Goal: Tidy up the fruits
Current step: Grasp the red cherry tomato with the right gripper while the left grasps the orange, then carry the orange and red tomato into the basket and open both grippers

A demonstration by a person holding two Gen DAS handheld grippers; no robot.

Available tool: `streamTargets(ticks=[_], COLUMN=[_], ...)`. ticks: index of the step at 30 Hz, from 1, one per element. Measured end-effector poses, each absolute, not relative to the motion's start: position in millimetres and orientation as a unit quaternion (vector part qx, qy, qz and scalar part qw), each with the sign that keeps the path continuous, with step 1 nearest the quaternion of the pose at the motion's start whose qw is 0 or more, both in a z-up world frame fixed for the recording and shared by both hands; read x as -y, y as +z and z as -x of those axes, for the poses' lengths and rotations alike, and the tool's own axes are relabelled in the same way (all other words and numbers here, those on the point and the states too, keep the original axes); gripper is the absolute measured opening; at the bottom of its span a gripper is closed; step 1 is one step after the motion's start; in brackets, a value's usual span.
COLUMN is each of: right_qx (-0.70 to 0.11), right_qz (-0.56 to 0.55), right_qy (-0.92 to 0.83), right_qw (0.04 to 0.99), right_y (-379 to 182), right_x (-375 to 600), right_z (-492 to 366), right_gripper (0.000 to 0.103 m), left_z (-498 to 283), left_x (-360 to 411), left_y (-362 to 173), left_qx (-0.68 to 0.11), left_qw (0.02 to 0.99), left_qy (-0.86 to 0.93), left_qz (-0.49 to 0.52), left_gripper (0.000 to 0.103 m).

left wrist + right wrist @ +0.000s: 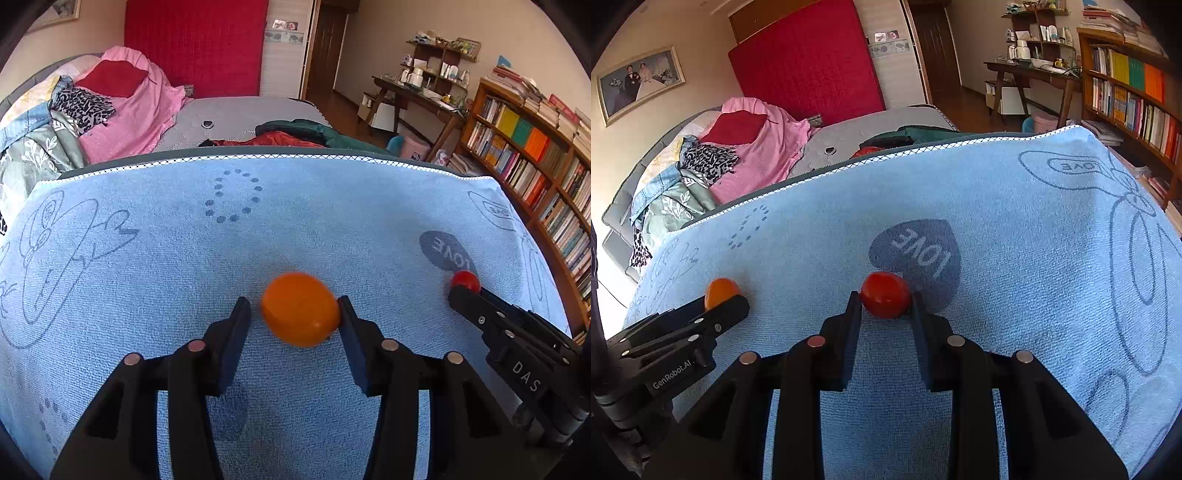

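My left hand-held gripper [295, 314] brackets an orange fruit [300, 309] on a blue towel [332, 206]. Its right pad touches the fruit's side; a sliver of towel shows between the fruit and the left pad, so the jaws are not clamped on it. The fruit appears slightly blurred in the left wrist view.

My right hand-held gripper [885, 306] pinches a small red fruit [885, 294] between both pads, just in front of a dark printed patch reading "LOVE" [919, 254] upside down. From the left wrist view the same red fruit [465, 281] shows at the tip of the right gripper, well apart from the orange one and to its right.

The towel, printed with line drawings and dotted patterns, covers a flat surface whose far edge carries white stitching. Beyond it lies a bed [236, 118] heaped with pink and patterned clothing [122, 107], a red padded panel [195, 44] on the wall, and a bookcase [532, 158] full of books at right.
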State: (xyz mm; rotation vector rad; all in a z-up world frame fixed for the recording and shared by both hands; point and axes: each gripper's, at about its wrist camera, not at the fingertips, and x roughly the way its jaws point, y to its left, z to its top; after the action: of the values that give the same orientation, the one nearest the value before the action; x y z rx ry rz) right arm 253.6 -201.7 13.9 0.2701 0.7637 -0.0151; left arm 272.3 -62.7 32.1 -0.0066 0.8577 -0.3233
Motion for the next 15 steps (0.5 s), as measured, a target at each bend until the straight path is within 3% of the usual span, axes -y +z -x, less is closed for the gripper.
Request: streamTargets(ticks=[15], right_qx=[-0.362], right_qz=[-0.143], right_qy=[0.011], right_qw=[0.921], right_y=[15], right_x=[209], right_z=[-248], right_gripper=[0.028], left_z=[-179], left_x=[28], left_y=[46], left_qx=[-0.383], left_qw=[0.914], left_qy=[-0.130], left_qz=[-0.015], left_gripper=[0.041])
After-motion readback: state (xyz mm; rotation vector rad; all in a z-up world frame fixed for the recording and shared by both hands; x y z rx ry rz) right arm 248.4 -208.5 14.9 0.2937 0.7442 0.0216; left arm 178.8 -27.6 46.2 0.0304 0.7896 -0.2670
